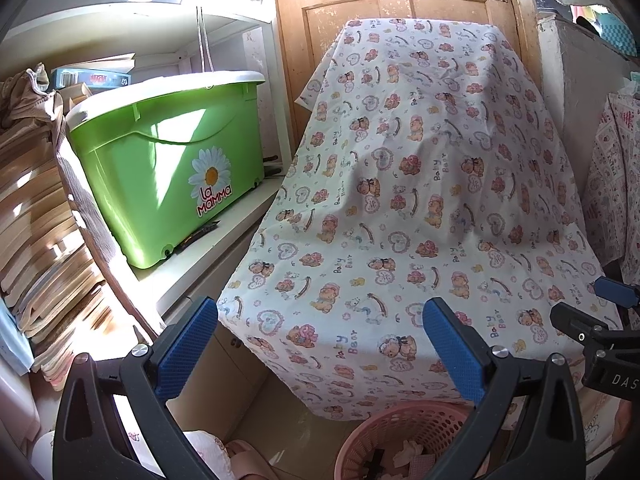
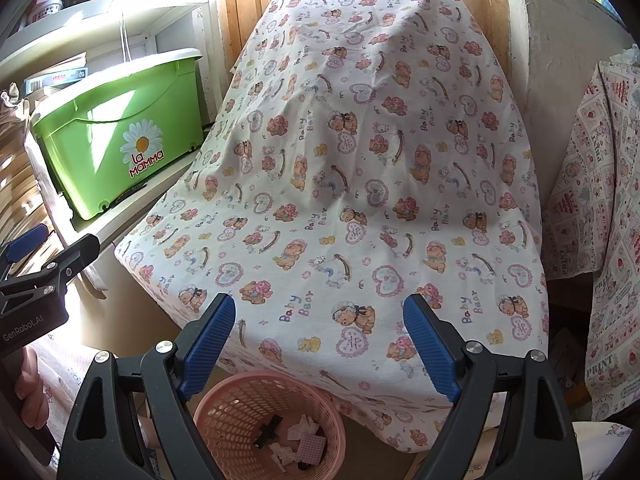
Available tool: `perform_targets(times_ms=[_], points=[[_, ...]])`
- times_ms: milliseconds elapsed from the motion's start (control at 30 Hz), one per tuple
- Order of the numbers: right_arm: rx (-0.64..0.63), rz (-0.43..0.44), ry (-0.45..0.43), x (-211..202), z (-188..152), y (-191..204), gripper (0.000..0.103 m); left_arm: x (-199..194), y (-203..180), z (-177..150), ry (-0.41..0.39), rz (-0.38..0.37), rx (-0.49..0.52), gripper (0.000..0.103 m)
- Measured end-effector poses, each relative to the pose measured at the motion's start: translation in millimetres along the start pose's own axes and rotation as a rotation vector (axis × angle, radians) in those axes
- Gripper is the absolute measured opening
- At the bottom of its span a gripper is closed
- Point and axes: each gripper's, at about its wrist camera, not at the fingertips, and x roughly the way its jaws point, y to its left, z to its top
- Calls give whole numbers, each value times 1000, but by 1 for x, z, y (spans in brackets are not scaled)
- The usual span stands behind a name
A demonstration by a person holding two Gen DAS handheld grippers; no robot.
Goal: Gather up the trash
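Observation:
A pink mesh waste basket (image 2: pixel 228 412) stands on the floor below the front edge of a table covered by a bear-print cloth (image 2: pixel 360 168). It holds crumpled white paper (image 2: pixel 302 428), a pink checked piece (image 2: pixel 310 448) and a small black item (image 2: pixel 268 430). The basket also shows in the left wrist view (image 1: pixel 404 424). My right gripper (image 2: pixel 320 344) is open and empty above the basket. My left gripper (image 1: pixel 320 348) is open and empty over the cloth's front edge (image 1: pixel 360 360). Each gripper's body shows at the side of the other view.
A green "La Mamma" storage box (image 1: pixel 172 168) sits on a white shelf (image 1: pixel 208 264) to the left. Stacked books (image 1: pixel 44 240) fill the far left. A wooden door (image 1: pixel 344 12) stands behind the table. Another patterned cloth (image 2: pixel 600 220) hangs on the right.

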Motion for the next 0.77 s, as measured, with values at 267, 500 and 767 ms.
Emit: perform_targets(times_ms=[267, 500, 767], points=[[4, -2, -1, 0, 1, -1, 87, 0, 1, 0, 0, -1, -5, 101], [4, -3, 0, 1, 1, -1, 87, 1, 1, 0, -1, -1, -4, 101], [8, -2, -6, 2, 6, 3, 87, -2, -2, 4, -15, 6, 6, 101]])
